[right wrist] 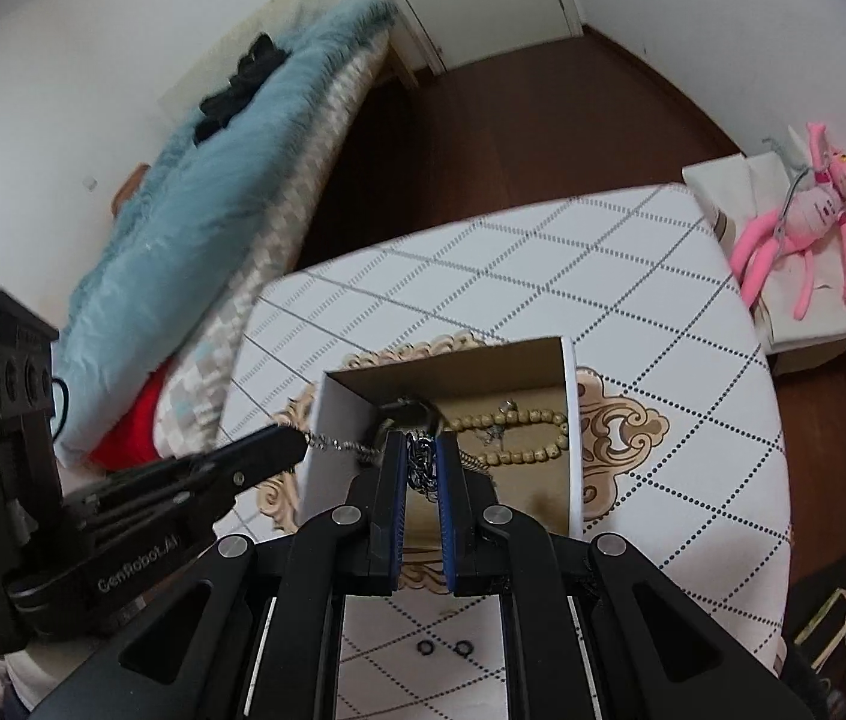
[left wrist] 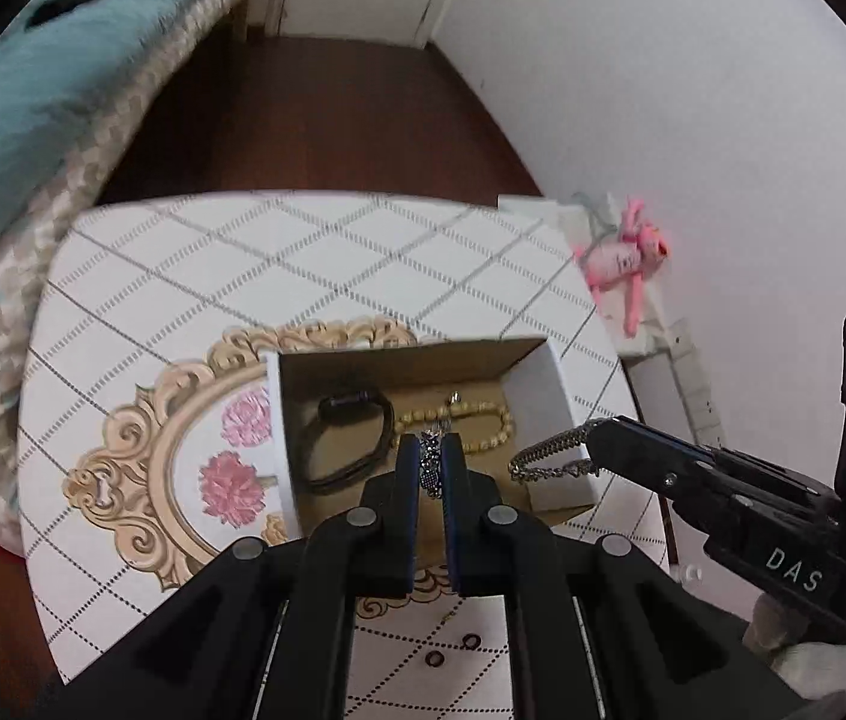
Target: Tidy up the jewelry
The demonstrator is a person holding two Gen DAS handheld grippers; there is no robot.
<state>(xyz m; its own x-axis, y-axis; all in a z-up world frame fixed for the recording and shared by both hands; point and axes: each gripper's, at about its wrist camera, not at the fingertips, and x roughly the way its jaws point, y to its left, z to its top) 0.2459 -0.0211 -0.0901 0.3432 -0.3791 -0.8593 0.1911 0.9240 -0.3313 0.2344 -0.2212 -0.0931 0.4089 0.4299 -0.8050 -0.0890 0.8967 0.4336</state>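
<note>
A silver chain hangs stretched between both grippers above an open cardboard box. My left gripper is shut on one end of the chain. My right gripper is shut on the other end; the chain runs from it to the left gripper's tip. In the box lie a black bracelet and a beige bead bracelet, which also shows in the right wrist view. The right gripper shows in the left wrist view.
The box stands on a small table with a white diamond-pattern cloth. Two small black rings lie near its front edge. A bed with a blue blanket is to the left; a pink plush toy sits to the right.
</note>
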